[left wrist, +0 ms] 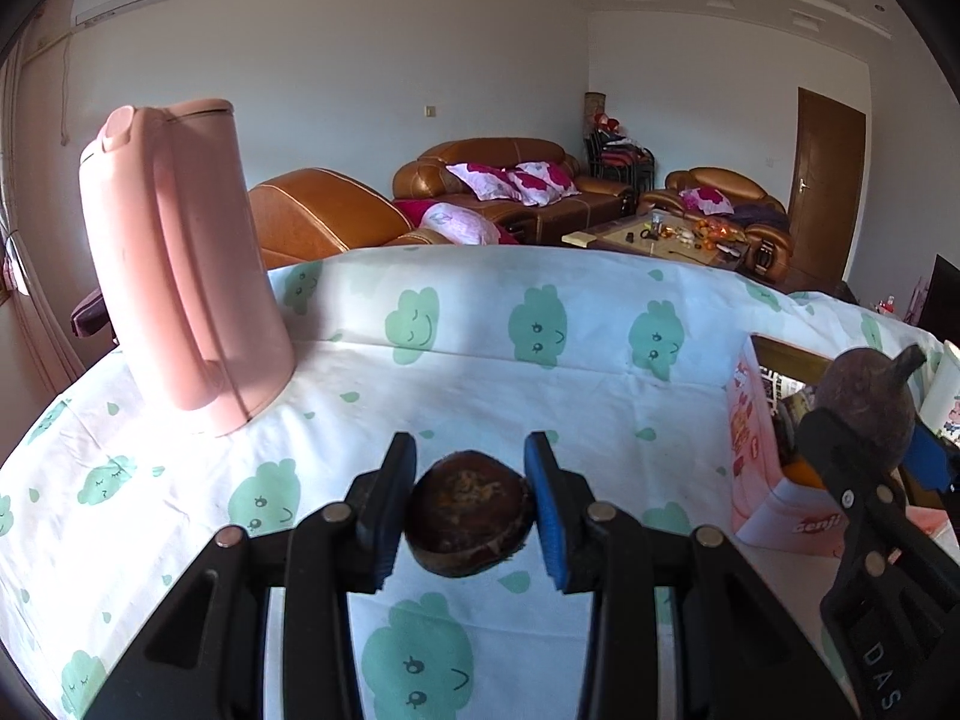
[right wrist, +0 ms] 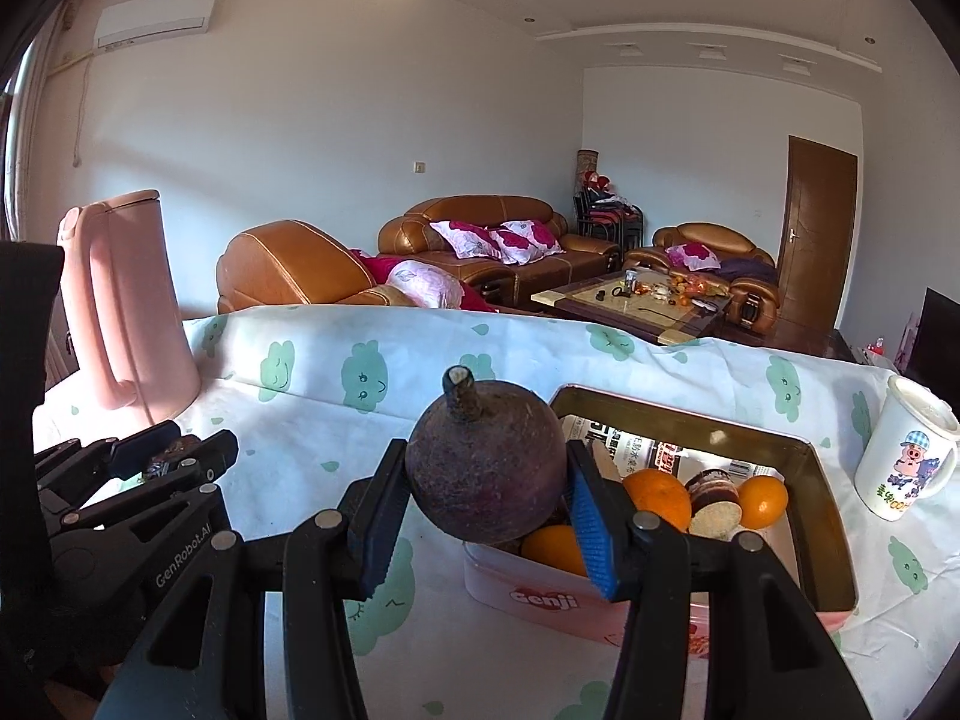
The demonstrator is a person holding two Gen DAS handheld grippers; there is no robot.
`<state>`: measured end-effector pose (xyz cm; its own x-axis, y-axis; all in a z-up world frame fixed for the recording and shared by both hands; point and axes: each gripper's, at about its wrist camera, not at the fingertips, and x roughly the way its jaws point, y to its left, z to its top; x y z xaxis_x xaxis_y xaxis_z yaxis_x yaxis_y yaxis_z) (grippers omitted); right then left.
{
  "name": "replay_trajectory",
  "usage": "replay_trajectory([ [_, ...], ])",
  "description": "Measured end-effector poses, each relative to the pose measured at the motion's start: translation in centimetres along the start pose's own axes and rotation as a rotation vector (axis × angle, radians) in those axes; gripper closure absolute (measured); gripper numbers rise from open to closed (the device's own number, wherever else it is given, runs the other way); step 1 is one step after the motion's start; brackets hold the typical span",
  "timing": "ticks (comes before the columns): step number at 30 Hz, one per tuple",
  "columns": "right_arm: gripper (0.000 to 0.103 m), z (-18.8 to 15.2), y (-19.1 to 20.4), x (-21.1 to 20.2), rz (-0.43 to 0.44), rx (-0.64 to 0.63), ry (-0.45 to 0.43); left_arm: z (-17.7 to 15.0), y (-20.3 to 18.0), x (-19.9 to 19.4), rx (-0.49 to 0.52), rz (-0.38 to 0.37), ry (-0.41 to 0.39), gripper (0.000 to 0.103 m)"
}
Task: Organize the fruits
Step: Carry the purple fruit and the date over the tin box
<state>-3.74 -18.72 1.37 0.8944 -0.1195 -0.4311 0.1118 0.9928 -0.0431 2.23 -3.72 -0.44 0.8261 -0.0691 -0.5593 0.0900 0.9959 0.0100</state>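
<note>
My left gripper is shut on a small dark brown round fruit and holds it above the cloud-print tablecloth. My right gripper is shut on a large dark purple round fruit with a stem, held at the near left edge of the pink tin box. That gripper and its fruit also show in the left wrist view. The box holds three oranges and a small brown cut piece. The left gripper shows at left in the right wrist view.
A pink kettle stands at the table's back left. A white cartoon mug stands right of the box. The tablecloth covers the table. Sofas and a coffee table lie beyond.
</note>
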Motion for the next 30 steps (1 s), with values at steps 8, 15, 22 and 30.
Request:
replay_trajectory([
  [8, 0.050, -1.2, -1.1, -2.4, 0.006, -0.020, -0.004, -0.8, -1.7, -1.6, 0.018, -0.061, -0.025, 0.064],
  [15, 0.051, -1.8, -2.6, -4.2, -0.040, -0.048, -0.041, -1.1, -4.1, -2.6, 0.049, -0.083, -0.039, 0.064],
  [22, 0.051, -2.0, -5.1, -4.8, -0.078, -0.030, -0.044, -1.3, -6.2, -3.1, 0.059, -0.123, -0.024, 0.064],
  [30, 0.051, -1.8, -9.0, -5.3, -0.156, 0.007, -0.065, -1.0, -8.8, -3.9, 0.077, -0.191, -0.060, 0.064],
])
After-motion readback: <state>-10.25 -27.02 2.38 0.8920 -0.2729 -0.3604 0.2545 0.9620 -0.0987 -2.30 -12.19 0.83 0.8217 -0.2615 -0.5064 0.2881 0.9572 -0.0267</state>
